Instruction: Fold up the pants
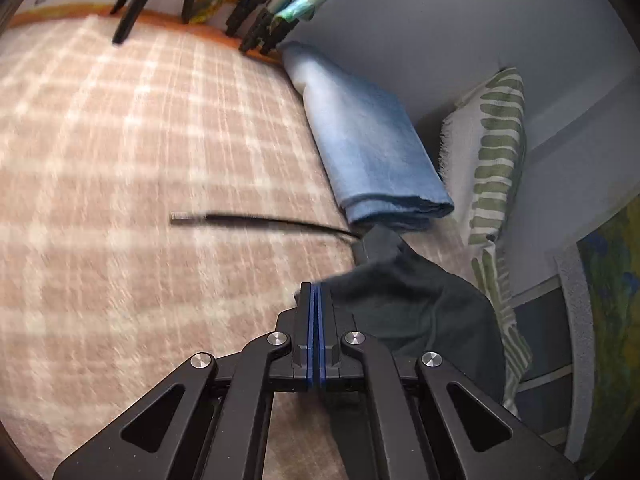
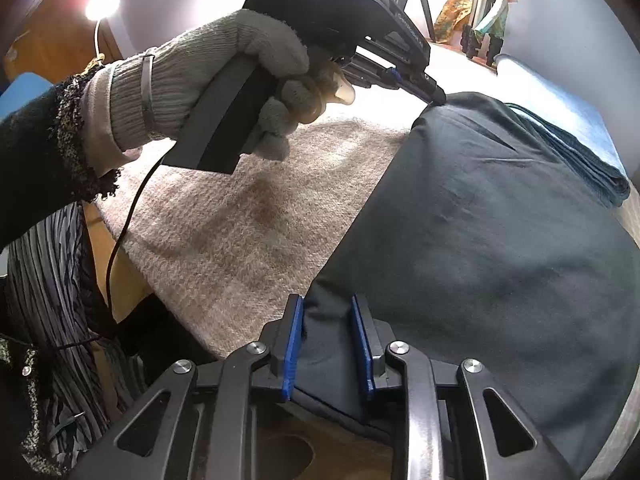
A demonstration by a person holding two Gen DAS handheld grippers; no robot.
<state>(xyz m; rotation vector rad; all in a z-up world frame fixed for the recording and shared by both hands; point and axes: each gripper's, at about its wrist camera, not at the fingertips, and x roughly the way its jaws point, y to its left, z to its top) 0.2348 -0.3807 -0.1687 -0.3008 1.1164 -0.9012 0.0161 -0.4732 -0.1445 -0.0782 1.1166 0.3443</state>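
The pants [image 2: 500,232] are dark, a blue-grey to green-black cloth, lying in a broad soft mound on the right part of a pink-and-cream checked blanket [image 1: 140,160] that covers the table; the near edge spills toward the table's front. The cloth looks light and limp, thin enough to crease sharply and slump wherever it is unsupported, so I judge it will drape rather than hold any shape and is best taken by two points along one edge or corner, kept taut between them. The right gripper [image 2: 330,336] has a thick bunched fold of the near edge between its blue pads, the jaws part-way apart and pressing on the cloth. The left gripper [image 1: 318,292], held by a hand in a grey knit glove [image 2: 224,76], has its jaws fully together at the far corner of the pants; in the right wrist view its tip pinches that corner, so it appears to grip a thin layer there. Just beyond the pants on the right lies a folded blue cloth [image 1: 368,144], and beside that a white cushion with green stripes [image 1: 496,152]. A thin black cable [image 1: 260,220] trails over the blanket. Pale lettering shows on the left gripper's body, too blurred to read.
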